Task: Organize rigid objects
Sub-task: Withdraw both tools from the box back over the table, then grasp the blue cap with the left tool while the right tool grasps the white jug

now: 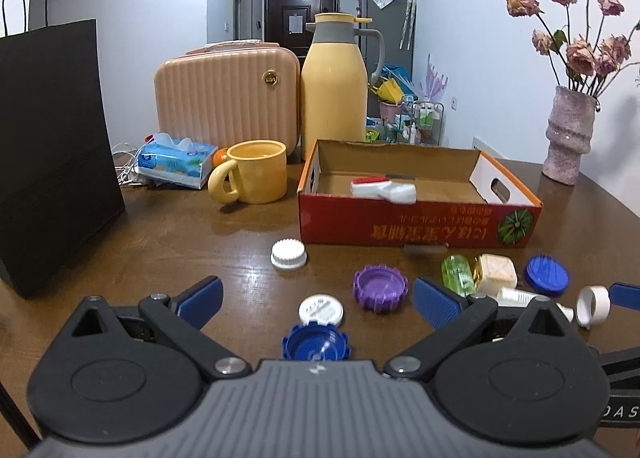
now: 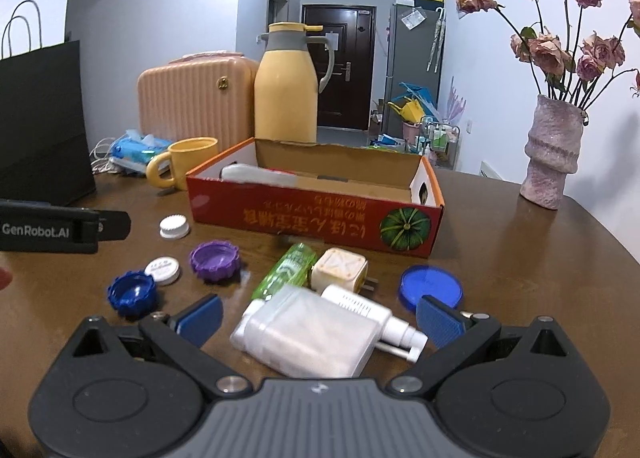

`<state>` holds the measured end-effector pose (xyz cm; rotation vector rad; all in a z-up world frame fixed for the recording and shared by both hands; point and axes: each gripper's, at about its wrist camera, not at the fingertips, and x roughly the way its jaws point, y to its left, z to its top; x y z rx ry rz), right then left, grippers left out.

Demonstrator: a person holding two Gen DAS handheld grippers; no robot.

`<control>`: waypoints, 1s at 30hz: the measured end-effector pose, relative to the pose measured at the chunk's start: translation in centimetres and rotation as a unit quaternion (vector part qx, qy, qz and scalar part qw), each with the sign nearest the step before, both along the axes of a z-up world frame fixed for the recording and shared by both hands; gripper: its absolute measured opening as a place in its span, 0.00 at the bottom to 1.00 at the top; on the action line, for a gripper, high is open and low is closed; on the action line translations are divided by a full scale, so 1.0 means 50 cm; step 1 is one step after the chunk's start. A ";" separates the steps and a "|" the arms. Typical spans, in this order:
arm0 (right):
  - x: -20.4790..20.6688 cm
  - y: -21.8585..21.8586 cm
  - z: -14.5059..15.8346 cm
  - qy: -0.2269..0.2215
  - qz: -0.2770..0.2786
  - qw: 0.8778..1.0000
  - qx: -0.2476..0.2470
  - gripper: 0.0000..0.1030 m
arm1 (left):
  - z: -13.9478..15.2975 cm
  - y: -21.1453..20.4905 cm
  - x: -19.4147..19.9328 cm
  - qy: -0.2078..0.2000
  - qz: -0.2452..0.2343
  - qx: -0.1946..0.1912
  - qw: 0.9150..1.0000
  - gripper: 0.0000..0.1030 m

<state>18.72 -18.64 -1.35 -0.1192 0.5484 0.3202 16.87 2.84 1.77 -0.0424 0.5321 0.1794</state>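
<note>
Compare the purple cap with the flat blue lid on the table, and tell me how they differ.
The purple cap has a notched, gear-like rim and lies open side up, so its hollow shows; the blue lid is a smooth, flat disc with a plain edge. The purple cap lies left of the green bottle, and the blue lid right of the white plug. Both rest loose on the wooden table, in front of the red box.

Yellow thermos (image 1: 335, 86) stands beside pink case (image 1: 226, 92), behind mug (image 1: 256, 171).
</note>
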 end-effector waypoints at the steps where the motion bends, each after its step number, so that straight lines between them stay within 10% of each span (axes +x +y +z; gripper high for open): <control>1: -0.004 -0.001 -0.004 0.001 0.000 1.000 0.000 1.00 | -0.004 0.000 -0.007 0.000 -0.002 0.001 1.000 1.00; 30: -0.002 -0.006 -0.067 0.032 -0.044 0.998 0.022 1.00 | -0.135 0.027 0.054 0.060 -0.012 0.014 0.998 0.91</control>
